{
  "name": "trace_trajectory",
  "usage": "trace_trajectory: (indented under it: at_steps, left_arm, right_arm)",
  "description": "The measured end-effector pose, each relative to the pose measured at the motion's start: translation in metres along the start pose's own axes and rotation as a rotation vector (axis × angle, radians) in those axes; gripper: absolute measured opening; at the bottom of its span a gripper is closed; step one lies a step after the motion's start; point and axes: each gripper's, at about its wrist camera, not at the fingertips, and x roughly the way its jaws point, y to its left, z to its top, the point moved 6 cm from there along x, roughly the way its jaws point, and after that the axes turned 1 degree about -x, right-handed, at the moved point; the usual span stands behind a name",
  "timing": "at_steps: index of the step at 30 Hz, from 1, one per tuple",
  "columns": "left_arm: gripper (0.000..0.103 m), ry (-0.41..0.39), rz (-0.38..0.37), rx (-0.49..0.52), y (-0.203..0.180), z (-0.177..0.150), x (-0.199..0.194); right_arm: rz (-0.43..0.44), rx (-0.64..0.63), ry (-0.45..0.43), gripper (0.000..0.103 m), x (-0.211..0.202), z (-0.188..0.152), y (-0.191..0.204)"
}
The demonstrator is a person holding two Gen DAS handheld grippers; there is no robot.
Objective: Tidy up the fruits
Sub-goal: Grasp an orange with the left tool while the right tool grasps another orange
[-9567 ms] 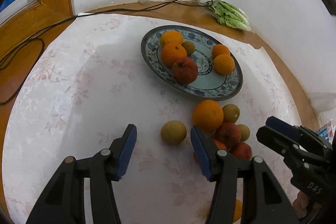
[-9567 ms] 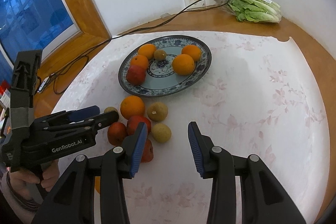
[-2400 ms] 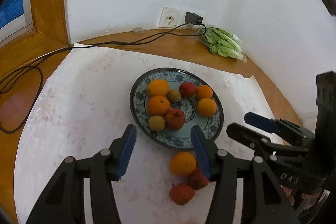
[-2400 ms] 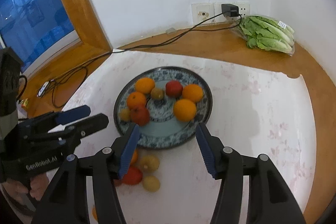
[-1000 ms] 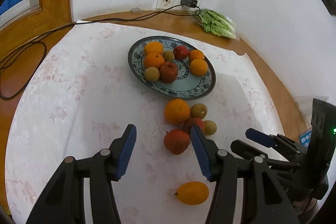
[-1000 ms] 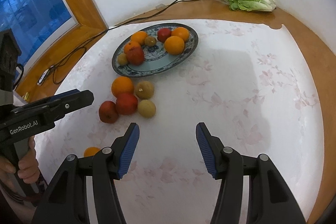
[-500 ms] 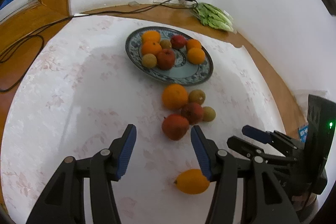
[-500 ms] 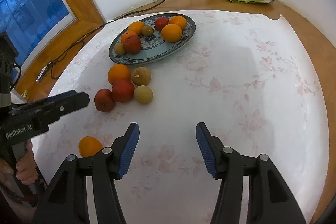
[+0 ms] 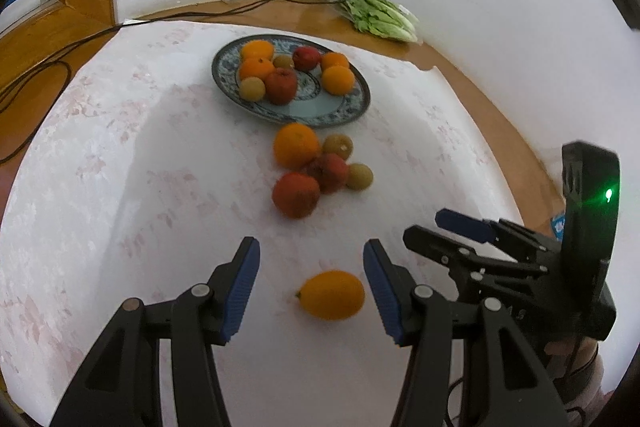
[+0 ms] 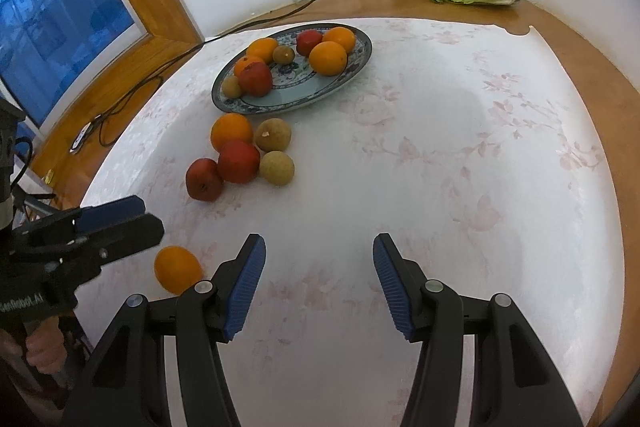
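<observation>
The left tool (image 9: pixel 311 285) fills the lower middle of its own view, its two blue-padded fingers (image 9: pixel 240 285) spread wide apart and gripping nothing. The right tool (image 10: pixel 319 283) sits likewise low in its frame, fingers parted and empty. In the right view the left tool shows at the lower left edge, held by a hand (image 10: pixel 42 349) wrapped round its handle.

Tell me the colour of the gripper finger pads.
Blue, ribbed pads; clearest in the right wrist view.
</observation>
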Motion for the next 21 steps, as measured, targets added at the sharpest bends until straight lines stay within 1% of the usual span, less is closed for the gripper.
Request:
trace_trajectory:
  at_steps: [6, 13, 18, 21]
  left_arm:
    - [0.057, 0.039, -0.008, 0.033, -0.009, -0.014, 0.009]
    - [0.056, 0.052, 0.002, 0.05, -0.013, -0.023, 0.016]
    - [0.045, 0.058, 0.008, 0.046, -0.012, -0.026, 0.021]
    - [0.044, 0.048, 0.007, 0.049, -0.013, -0.026, 0.022]
  right_arm:
    - [-0.006, 0.003, -0.007, 0.057, -0.004, -0.003, -0.001]
    - [-0.007, 0.009, -0.008, 0.057, -0.006, -0.007, -0.003]
    - [0.003, 0.004, -0.012, 0.057, -0.007, -0.006, -0.001]
    - [0.006, -0.002, -0.011, 0.057, -0.006, -0.005, 0.0]
